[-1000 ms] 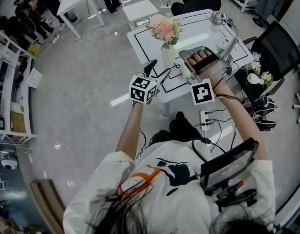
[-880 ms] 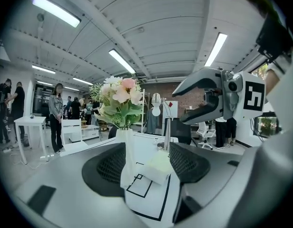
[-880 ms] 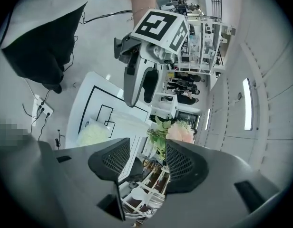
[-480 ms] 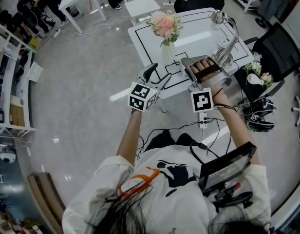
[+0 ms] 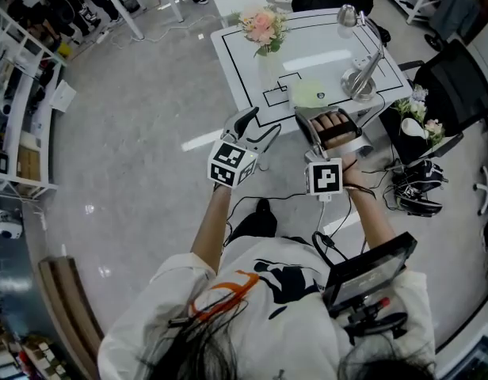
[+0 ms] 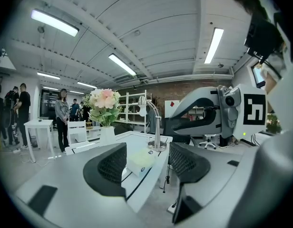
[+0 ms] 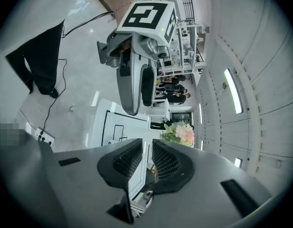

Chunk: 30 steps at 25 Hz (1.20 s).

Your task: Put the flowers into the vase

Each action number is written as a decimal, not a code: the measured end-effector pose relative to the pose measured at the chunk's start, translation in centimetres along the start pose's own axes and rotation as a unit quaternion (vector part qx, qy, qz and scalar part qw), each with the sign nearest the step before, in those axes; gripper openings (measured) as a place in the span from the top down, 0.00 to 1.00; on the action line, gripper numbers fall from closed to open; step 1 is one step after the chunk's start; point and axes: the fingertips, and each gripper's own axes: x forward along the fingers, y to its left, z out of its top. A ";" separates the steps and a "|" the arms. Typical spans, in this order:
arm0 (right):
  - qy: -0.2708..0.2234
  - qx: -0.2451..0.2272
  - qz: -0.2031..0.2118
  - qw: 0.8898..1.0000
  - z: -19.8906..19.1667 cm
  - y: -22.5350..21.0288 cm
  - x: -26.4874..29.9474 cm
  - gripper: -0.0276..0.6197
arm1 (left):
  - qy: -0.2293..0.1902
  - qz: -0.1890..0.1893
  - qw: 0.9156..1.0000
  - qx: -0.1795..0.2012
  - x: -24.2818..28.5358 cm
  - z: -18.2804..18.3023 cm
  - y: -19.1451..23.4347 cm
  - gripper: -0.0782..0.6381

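Well, in the head view the flowers (image 5: pixel 262 26) stand as one upright bunch at the far side of the white table (image 5: pixel 315 42). Nearer are one desk lamp (image 5: pixel 361 62) and one pale yellow-green box (image 5: pixel 310 95). The left gripper (image 5: pixel 256 129) and right gripper (image 5: pixel 327 117) hang off the table's near edge, well apart from the bunch. I'd guess that is because nothing is left to carry. A second, smaller cluster of flowers (image 5: pixel 422 115) sits off the table to the right, by a black chair (image 5: pixel 454 77). The left gripper view shows its jaws spread wide with nothing between them. Beyond them the bunch sits in a single white vase (image 6: pixel 107 134), so I judge the task done. At least three people stand at the left. In the right gripper view the jaws have just been closing to a narrow gap, and nothing is caught in it.
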 end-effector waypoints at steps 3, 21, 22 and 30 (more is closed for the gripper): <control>-0.007 0.020 -0.007 1.000 0.4 1.1 -2.0 0.89 | 0.001 0.009 1.000 -0.004 -1.3 -0.5 -2.2 0.49; -0.040 0.101 -0.001 0.994 4.9 7.1 -11.5 0.92 | 0.005 0.049 0.999 -0.017 -9.5 -3.3 -11.4 0.49; -0.042 0.100 -0.002 0.994 5.0 7.2 -11.8 0.92 | 0.005 0.051 0.999 -0.019 -9.8 -3.5 -11.6 0.49; -0.046 0.104 -0.010 0.993 5.3 7.4 -14.0 0.93 | -0.001 0.059 0.998 -0.023 -11.2 -3.4 -13.5 0.49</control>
